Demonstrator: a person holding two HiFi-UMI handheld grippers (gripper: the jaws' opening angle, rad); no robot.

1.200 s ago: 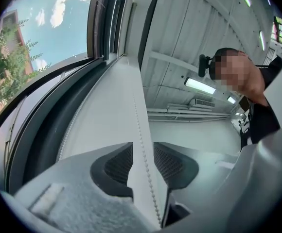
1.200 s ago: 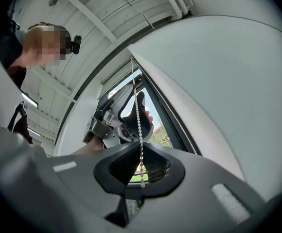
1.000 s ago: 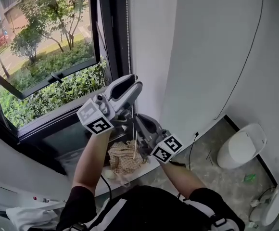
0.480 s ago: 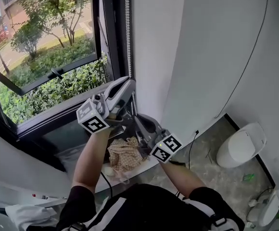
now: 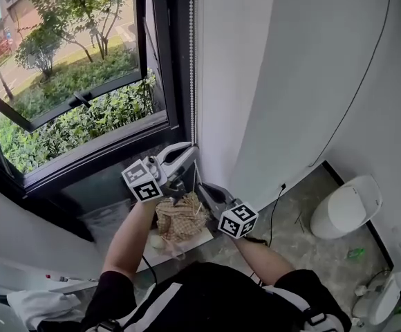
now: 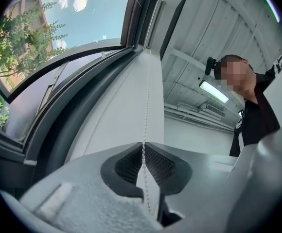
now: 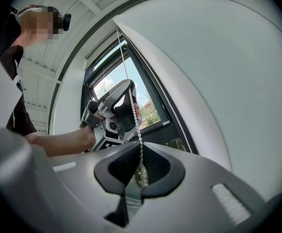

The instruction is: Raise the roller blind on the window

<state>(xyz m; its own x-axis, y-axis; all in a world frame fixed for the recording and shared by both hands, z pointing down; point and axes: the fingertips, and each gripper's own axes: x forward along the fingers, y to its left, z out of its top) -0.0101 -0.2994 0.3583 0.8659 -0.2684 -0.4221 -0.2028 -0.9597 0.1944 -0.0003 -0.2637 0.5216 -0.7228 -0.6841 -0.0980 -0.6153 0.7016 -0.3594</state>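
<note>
A white bead chain (image 5: 191,61) hangs down the black window frame (image 5: 160,54) beside the white wall. My left gripper (image 5: 189,151) points up at the frame. Its jaws have just been closing, and they are shut on the chain (image 6: 146,106), which runs into the left gripper (image 6: 143,152). Just below and to the right, my right gripper (image 5: 202,185) is shut on the same chain (image 7: 132,110). That strand drops from the left gripper (image 7: 114,106) into the right gripper (image 7: 140,171). The blind's fabric does not show in the head view.
A woven tan bundle (image 5: 180,220) lies on the sill under both grippers. A thin black cable (image 5: 356,81) runs down the wall to the floor. A white rounded fixture (image 5: 346,209) stands on the floor at right. Outside the glass are shrubs (image 5: 69,123).
Both grippers have come down along the chain, from mid-window height to just above the sill. The left gripper's jaws stood apart a second ago and are now shut on the chain.
</note>
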